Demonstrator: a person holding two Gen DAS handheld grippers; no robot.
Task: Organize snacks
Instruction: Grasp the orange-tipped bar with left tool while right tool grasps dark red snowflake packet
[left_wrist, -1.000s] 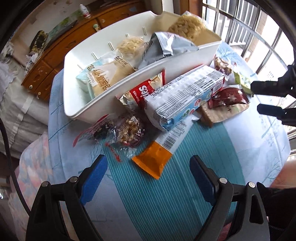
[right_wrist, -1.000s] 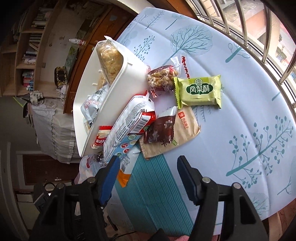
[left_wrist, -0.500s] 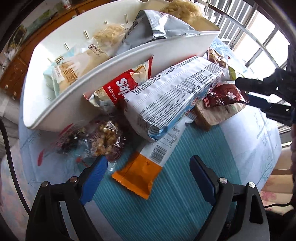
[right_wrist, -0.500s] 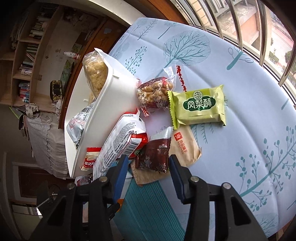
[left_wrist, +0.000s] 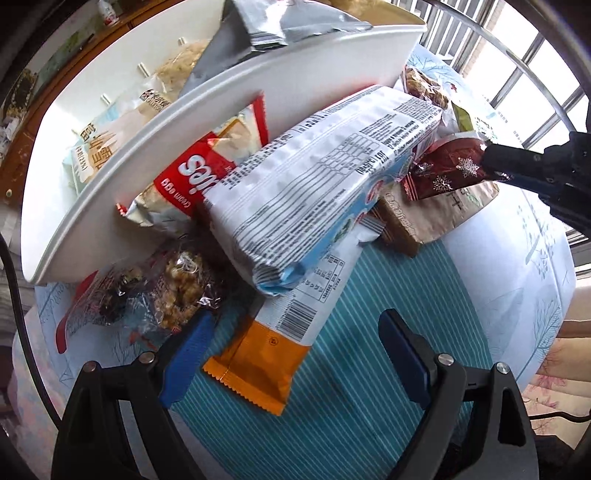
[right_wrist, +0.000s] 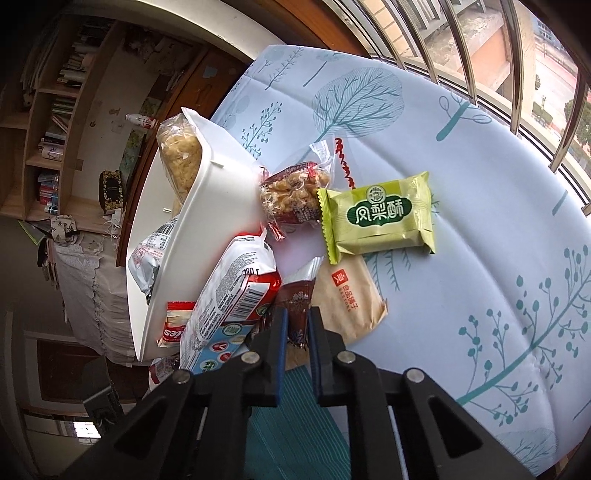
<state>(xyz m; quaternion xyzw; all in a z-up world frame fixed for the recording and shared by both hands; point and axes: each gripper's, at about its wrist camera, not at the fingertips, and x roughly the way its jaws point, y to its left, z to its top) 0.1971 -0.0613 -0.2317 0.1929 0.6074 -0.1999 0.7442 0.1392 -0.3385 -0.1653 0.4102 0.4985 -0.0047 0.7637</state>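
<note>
Dark red snowflake packet (right_wrist: 297, 303) pinched in jaws, atop kraft packet (right_wrist: 347, 295); white bin (left_wrist: 207, 122) part-filled, snacks piled beside

A lived-in home room is showing: a wooden bookshelf (right_wrist: 48, 122) holding books, a wooden dresser (left_wrist: 22, 122), a barred window (right_wrist: 498, 48).

The grey foil bag (left_wrist: 291, 22) in the white bin (left_wrist: 221, 92) is cut off by the top edge of the left wrist view. The orange-ended packet (left_wrist: 273, 332) lies partly hidden beneath the large white biscuit pack (left_wrist: 314, 177). The red-and-white egg-snack packet (left_wrist: 192, 173) is partly covered by that pack. The brown paper packet (right_wrist: 347, 295) is overlapped by the dark red snowflake packet (right_wrist: 297, 299). Print on the biscuit pack is too small to read
</note>
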